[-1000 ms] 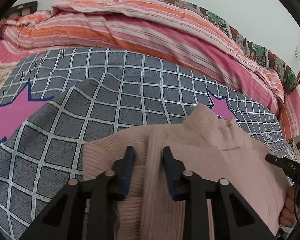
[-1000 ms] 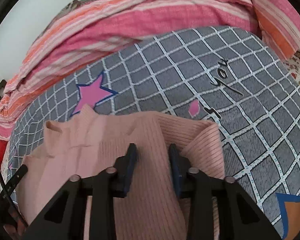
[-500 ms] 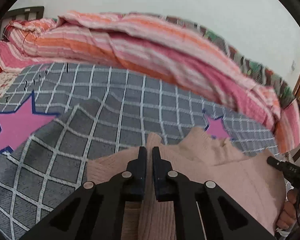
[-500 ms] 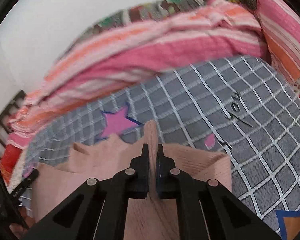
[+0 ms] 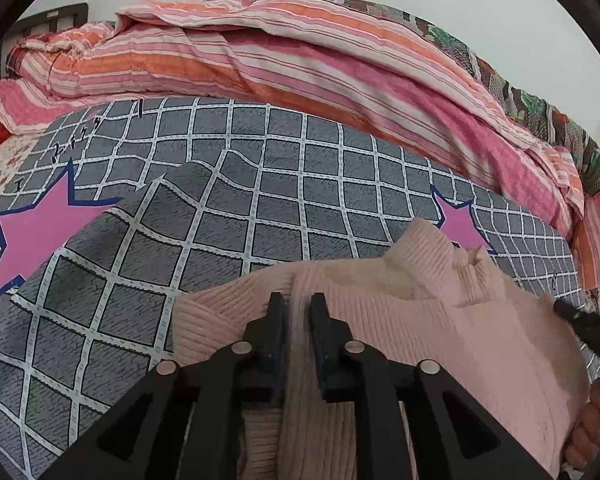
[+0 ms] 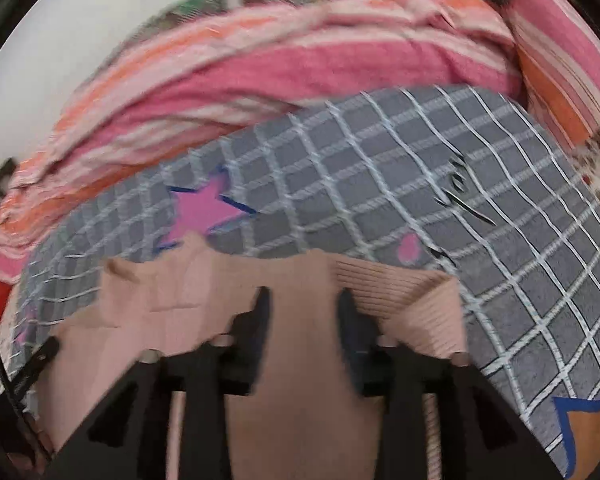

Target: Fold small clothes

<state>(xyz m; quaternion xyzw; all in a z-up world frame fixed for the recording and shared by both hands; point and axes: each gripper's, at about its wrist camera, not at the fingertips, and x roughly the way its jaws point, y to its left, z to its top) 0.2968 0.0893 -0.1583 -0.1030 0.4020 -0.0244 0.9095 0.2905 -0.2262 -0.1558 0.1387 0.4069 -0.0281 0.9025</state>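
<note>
A pale pink ribbed sweater (image 5: 440, 320) lies on the grey checked bedspread (image 5: 260, 200), collar toward the pink star. In the left wrist view my left gripper (image 5: 298, 300) has its jaws a narrow gap apart and opening. A blurred ridge of the sweater stands between them and slips out. In the right wrist view the same sweater (image 6: 172, 288) spreads under my right gripper (image 6: 303, 294). Its jaws are wide apart and opening, and flat knit lies between them untouched by the pads. That view is motion-blurred.
A rolled pink and orange striped quilt (image 5: 300, 52) runs along the far side of the bed (image 6: 300, 72). A person's hand (image 5: 588, 420) on the other gripper shows at the right edge. Bare checked bedspread (image 6: 380, 168) stretches beyond the sweater.
Both grippers closed on a pinched fold of the sweater half a second ago. Now both have parted, the right one widely, and the lifted folds are dropping back.
</note>
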